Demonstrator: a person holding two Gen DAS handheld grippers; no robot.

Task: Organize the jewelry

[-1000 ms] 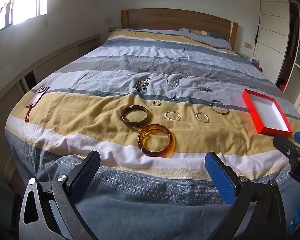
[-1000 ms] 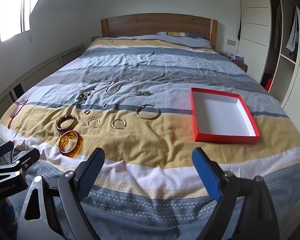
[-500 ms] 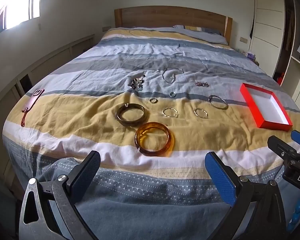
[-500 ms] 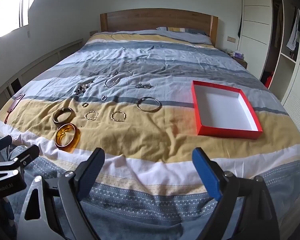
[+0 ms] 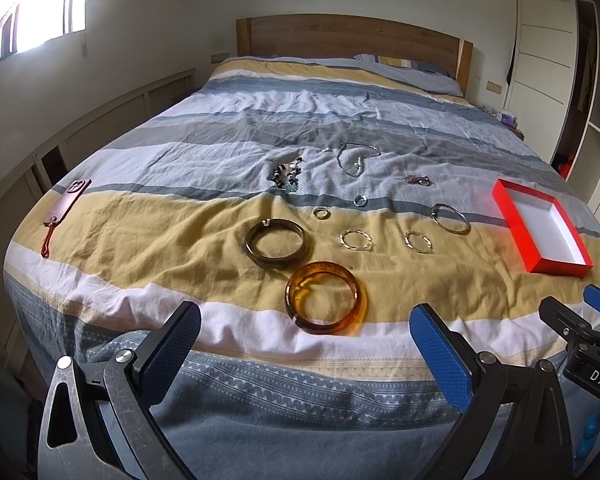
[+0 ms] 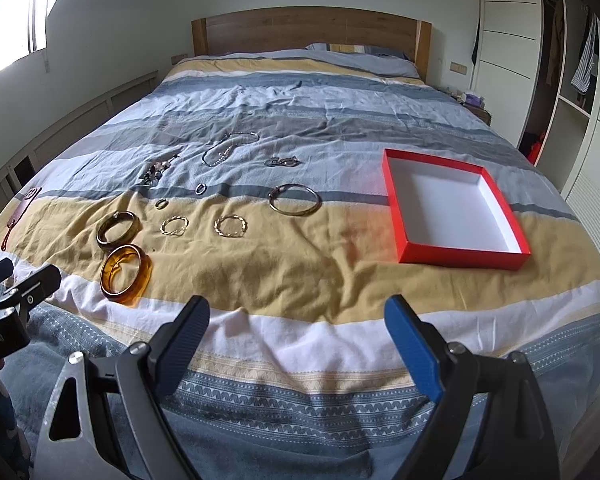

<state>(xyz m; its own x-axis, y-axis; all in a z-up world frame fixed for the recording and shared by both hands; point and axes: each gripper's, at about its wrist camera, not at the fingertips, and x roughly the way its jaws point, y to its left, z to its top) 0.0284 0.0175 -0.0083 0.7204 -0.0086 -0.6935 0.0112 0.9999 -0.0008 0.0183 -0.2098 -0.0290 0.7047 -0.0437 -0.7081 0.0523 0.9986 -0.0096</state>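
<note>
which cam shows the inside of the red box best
The right wrist view. There the red box lies large and near the middle of the picture, with its whole white floor open to see and nothing in it. In the left wrist view the same box sits at the right edge, smaller and foreshortened, so less of the floor shows.

Left gripper [image 5: 305, 338] and right gripper [image 6: 296, 332] both hover side by side, jaws spread wide.

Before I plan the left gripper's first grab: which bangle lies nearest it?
The amber bangle, translucent orange, lies closest to the left gripper. The dark brown bangle sits just behind it, farther up the yellow stripe.
</note>
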